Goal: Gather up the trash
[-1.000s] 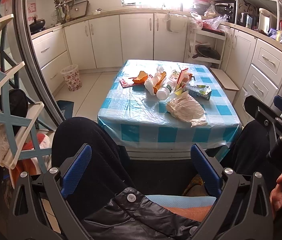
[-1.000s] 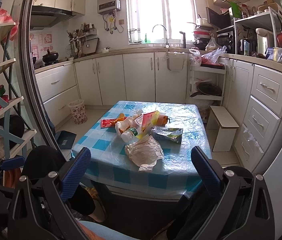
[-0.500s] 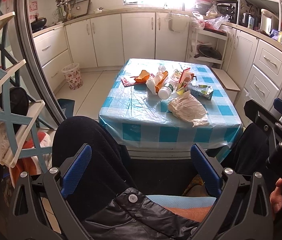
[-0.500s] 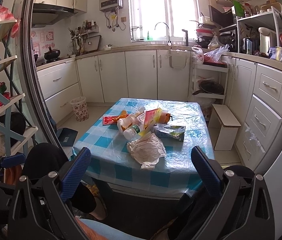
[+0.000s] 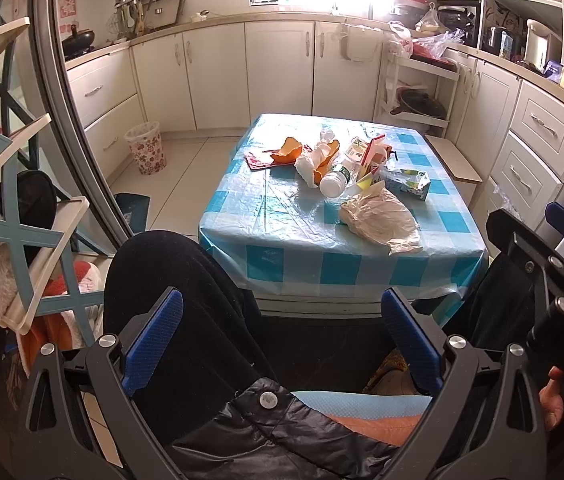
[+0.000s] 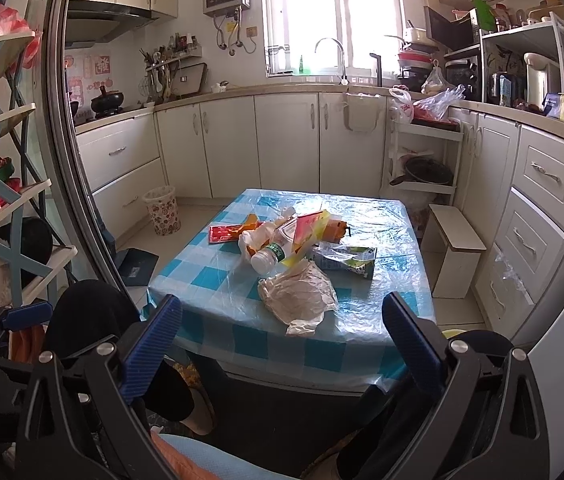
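A low table with a blue checked cloth (image 5: 274,232) (image 6: 210,268) carries a heap of trash. Nearest lies a crumpled pale plastic bag (image 5: 380,218) (image 6: 298,290). Behind it are a clear bottle with a white cap (image 5: 334,182) (image 6: 268,256), a green drink carton (image 5: 410,184) (image 6: 352,260), orange peel (image 5: 288,150), white tissue (image 5: 308,164) and a red wrapper (image 5: 256,159) (image 6: 222,233). My left gripper (image 5: 282,340) is open and empty, held low over the person's lap, short of the table. My right gripper (image 6: 282,344) is open and empty too, slightly higher.
A floral wastebasket (image 5: 146,148) (image 6: 162,210) stands on the floor left of the table by the white cabinets. A small white stool (image 6: 456,248) sits right of the table. A blue-and-white shelf rack (image 5: 6,208) crowds the left side. The person's dark-clothed knees (image 5: 170,280) lie under both grippers.
Both views have edged slightly toward the table, the right wrist view a bit more. Both grippers stay open and the trash has not moved.
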`<state>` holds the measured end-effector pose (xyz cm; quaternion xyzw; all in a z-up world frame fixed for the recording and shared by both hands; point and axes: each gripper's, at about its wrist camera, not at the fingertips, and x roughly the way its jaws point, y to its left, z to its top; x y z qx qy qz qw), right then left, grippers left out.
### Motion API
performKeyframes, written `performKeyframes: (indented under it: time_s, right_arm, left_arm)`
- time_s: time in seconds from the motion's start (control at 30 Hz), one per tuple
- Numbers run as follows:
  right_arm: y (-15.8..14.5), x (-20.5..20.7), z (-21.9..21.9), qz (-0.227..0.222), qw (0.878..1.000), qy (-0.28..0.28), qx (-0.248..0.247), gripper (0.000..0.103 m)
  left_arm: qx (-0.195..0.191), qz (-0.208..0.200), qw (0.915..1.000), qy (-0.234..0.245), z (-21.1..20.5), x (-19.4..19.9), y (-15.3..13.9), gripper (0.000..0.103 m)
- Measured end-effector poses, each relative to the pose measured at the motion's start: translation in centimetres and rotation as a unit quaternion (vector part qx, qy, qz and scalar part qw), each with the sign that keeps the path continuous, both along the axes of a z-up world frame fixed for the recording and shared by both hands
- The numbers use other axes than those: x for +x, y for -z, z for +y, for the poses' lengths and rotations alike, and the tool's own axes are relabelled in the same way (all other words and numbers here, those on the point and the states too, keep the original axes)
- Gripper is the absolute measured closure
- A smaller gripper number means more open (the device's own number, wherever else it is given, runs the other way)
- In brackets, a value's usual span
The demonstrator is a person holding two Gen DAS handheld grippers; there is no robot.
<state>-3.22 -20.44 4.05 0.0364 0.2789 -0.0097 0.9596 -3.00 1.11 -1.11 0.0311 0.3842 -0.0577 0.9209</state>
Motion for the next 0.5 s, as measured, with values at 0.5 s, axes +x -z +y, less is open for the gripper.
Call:
performKeyframes:
  time_s: [0.5]
  right_arm:
    - [0.02, 0.14, 0.74, 0.003, 1.000, -0.007, -0.010, 0.007]
  left_arm:
    - [-0.005, 0.005, 0.9999, -0.008, 0.46, 0.45, 0.11, 0.008]
